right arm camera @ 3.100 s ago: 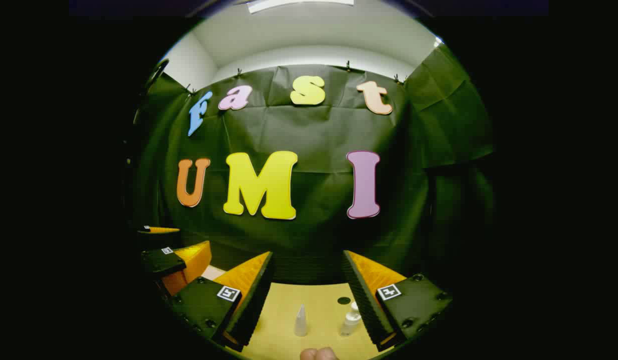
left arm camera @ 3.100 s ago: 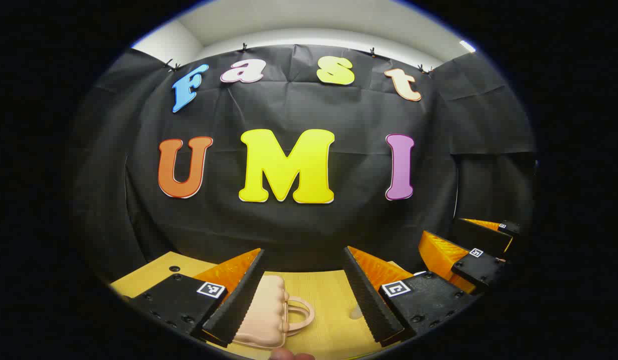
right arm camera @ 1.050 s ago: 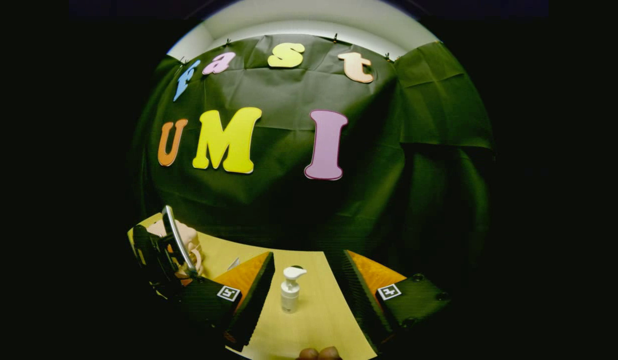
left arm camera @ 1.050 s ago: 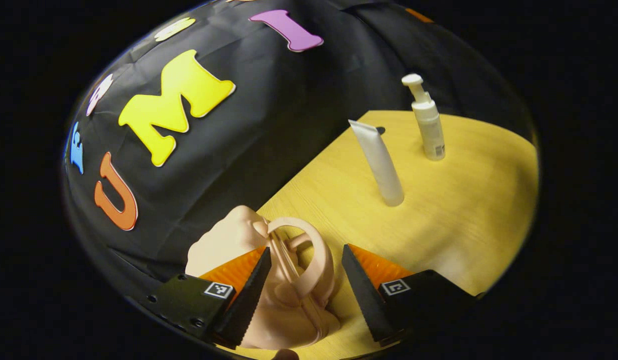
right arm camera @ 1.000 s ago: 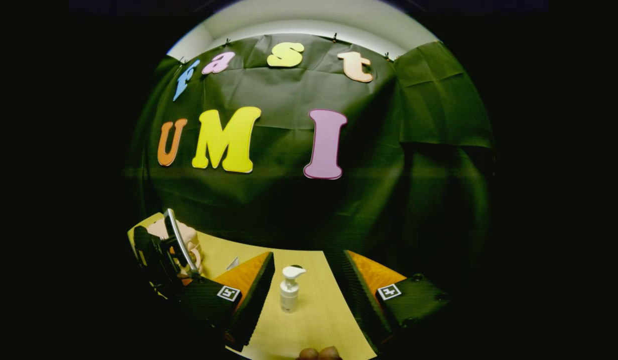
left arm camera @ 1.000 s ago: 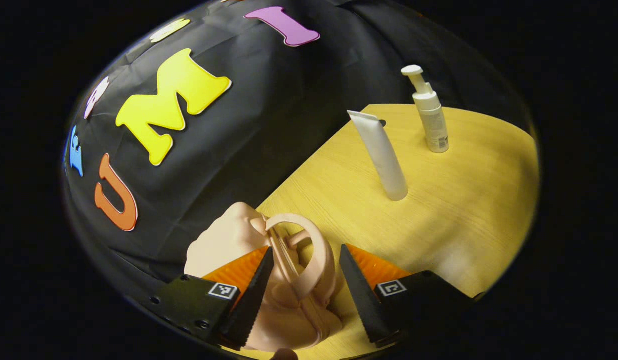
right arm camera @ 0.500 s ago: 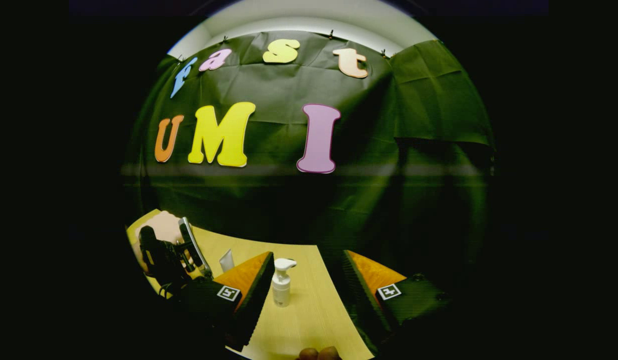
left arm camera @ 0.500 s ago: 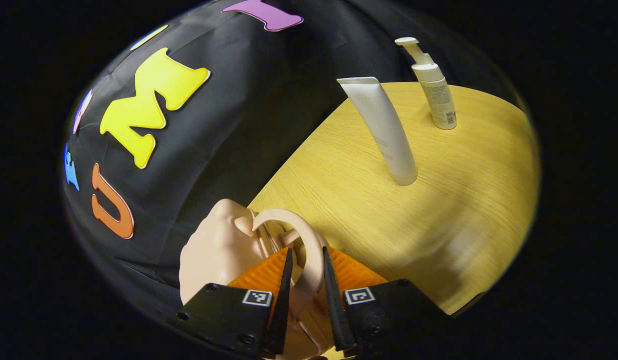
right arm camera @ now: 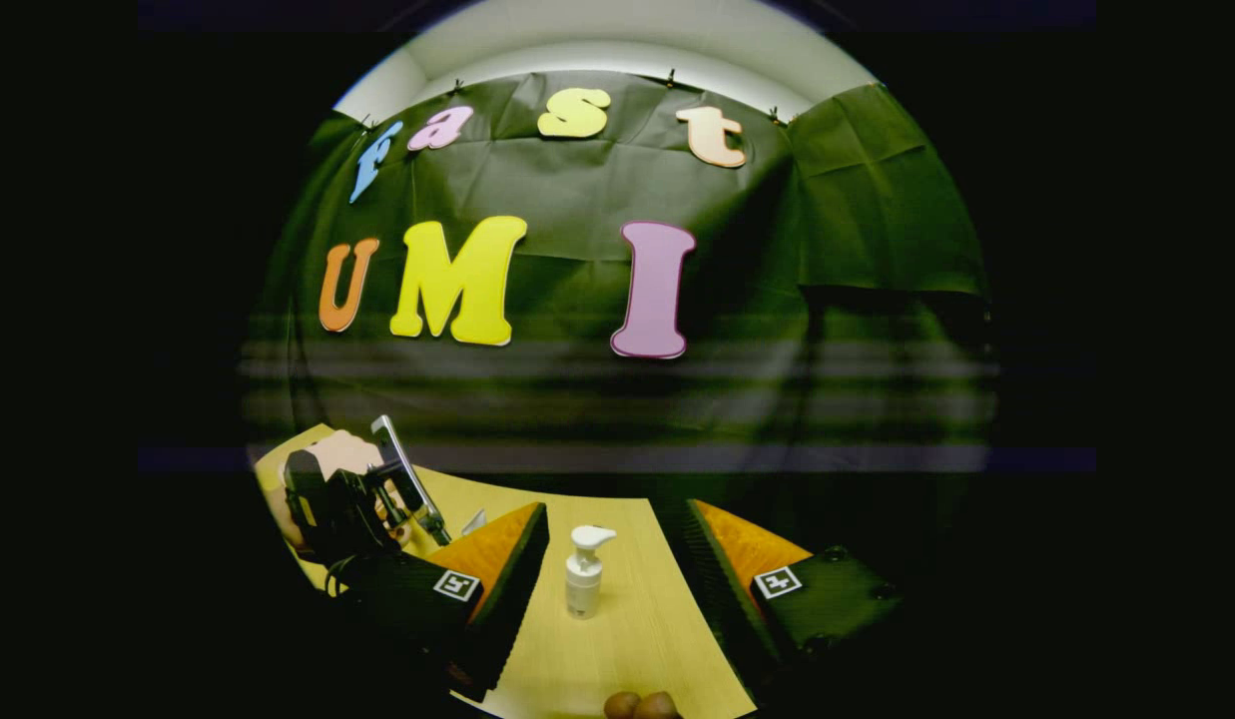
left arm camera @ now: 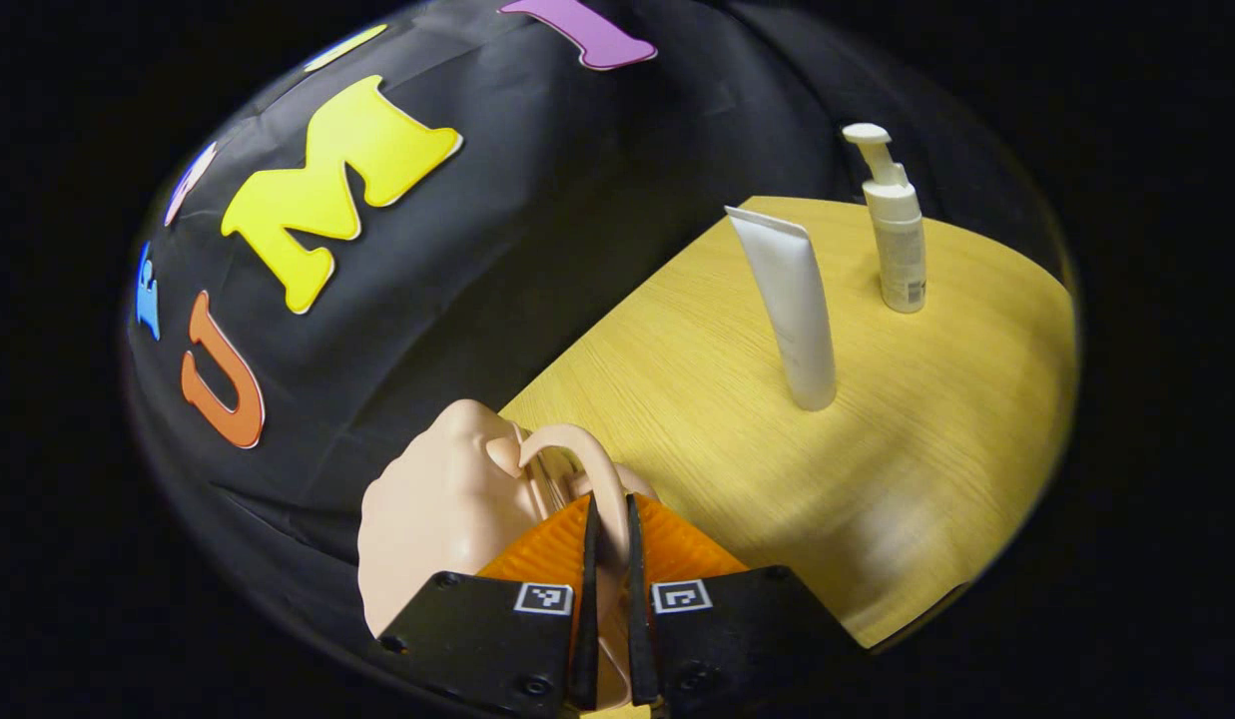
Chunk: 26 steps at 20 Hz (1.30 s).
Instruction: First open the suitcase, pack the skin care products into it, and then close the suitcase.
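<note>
Left gripper (left arm camera: 608, 599), 2 wedge-shaped ribbed fingers on black blocks with round screws, 1 square black-and-white marker each, right gripper (right arm camera: 617, 589) built alike

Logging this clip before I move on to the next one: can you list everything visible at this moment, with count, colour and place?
suitcase: one, pale pink, small, closed, at the near left of the table beside the booth wall
suitcase handle: one, pale pink loop, between the left gripper's fingers
tube: one, white, standing on its cap mid-table
pump bottle: one, white, upright, beyond the tube; in the right gripper view it stands ahead of the right gripper
table: one, light wood
left gripper: one, shut on the suitcase handle
right gripper: one, open, above the table, holding nothing
</note>
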Tool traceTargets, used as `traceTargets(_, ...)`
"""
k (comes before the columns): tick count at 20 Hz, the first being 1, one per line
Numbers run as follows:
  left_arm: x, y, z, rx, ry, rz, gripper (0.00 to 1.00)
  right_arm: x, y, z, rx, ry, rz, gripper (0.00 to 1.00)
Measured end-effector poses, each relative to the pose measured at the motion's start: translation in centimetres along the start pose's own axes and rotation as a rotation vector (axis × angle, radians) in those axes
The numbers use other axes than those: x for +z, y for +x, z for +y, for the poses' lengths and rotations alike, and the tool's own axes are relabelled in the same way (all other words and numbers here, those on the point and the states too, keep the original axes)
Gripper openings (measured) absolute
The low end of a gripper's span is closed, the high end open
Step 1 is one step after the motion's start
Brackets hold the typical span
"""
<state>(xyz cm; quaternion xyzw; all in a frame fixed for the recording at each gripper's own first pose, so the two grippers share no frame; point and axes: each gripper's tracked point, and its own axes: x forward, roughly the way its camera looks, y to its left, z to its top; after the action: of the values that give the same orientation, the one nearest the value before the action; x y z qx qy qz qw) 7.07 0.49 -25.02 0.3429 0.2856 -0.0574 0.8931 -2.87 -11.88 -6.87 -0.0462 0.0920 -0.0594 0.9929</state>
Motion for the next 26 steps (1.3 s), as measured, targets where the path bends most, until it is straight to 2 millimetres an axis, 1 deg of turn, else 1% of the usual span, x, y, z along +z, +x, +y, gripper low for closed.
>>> traceTargets(1,0.3,-0.4,0.6,0.007,-0.018,-0.012,0.14,0.0,-0.1,0.2,0.003,-0.002,-0.003,0.81)
traceTargets(2,0.9,-0.7,1.7,0.011,-0.041,-0.033,0.12,0.2,-0.1,0.5,0.008,-0.003,-0.006,0.81)
traceTargets(4,1.7,-2.0,2.9,0.023,-0.085,-0.069,0.1,0.7,-0.2,1.2,0.019,-0.004,-0.014,0.81)
traceTargets(6,2.8,-3.6,4.7,0.034,-0.132,-0.113,0.08,1.5,-0.3,1.9,0.027,-0.003,-0.025,0.81)
traceTargets(8,3.2,-5.1,6.5,0.017,-0.216,-0.139,0.07,2.3,-0.3,2.5,0.036,0.005,-0.037,0.81)
traceTargets(9,3.5,-5.6,8.0,0.018,-0.261,-0.154,0.07,2.7,-0.2,3.0,0.042,0.007,-0.044,0.81)
traceTargets(11,4.3,-7.5,11.7,0.059,-0.324,-0.201,0.07,3.6,-0.2,4.1,0.054,0.006,-0.057,0.81)
traceTargets(12,4.4,-8.5,13.5,0.089,-0.348,-0.23,0.07,4.0,-0.1,4.6,0.061,0.004,-0.065,0.81)
traceTargets(14,3.9,-9.8,18.1,0.143,-0.403,-0.274,0.07,4.7,0.0,5.9,0.076,0.005,-0.074,0.81)
traceTargets(15,3.3,-10.2,20.6,0.176,-0.432,-0.291,0.06,4.9,0.0,6.6,0.086,0.005,-0.075,0.81)
traceTargets(17,1.2,-11.7,26.2,0.258,-0.474,-0.32,0.07,5.6,0.3,8.4,0.11,0.001,-0.079,0.81)
traceTargets(18,-0.3,-12.4,29.1,0.301,-0.487,-0.319,0.06,5.9,0.2,9.3,0.124,-0.003,-0.082,0.81)
traceTargets(19,-2.0,-12.9,31.7,0.341,-0.501,-0.313,0.06,6.1,0.3,10.2,0.137,-0.007,-0.084,0.81)
traceTargets(21,-6.3,-13.1,36.1,0.404,-0.555,-0.288,0.06,6.5,0.2,12.0,0.162,-0.017,-0.085,0.81)
traceTargets(23,-10.9,-12.7,39.3,0.435,-0.626,-0.264,0.06,6.8,0.1,13.6,0.181,-0.033,-0.082,0.81)
traceTargets(24,-13.2,-12.1,40.7,0.448,-0.656,-0.254,0.06,6.8,0.1,14.3,0.186,-0.038,-0.079,0.81)
traceTargets(26,-17.9,-10.9,42.3,0.464,-0.7,-0.212,0.07,6.6,0.0,15.2,0.183,-0.03,-0.068,0.81)
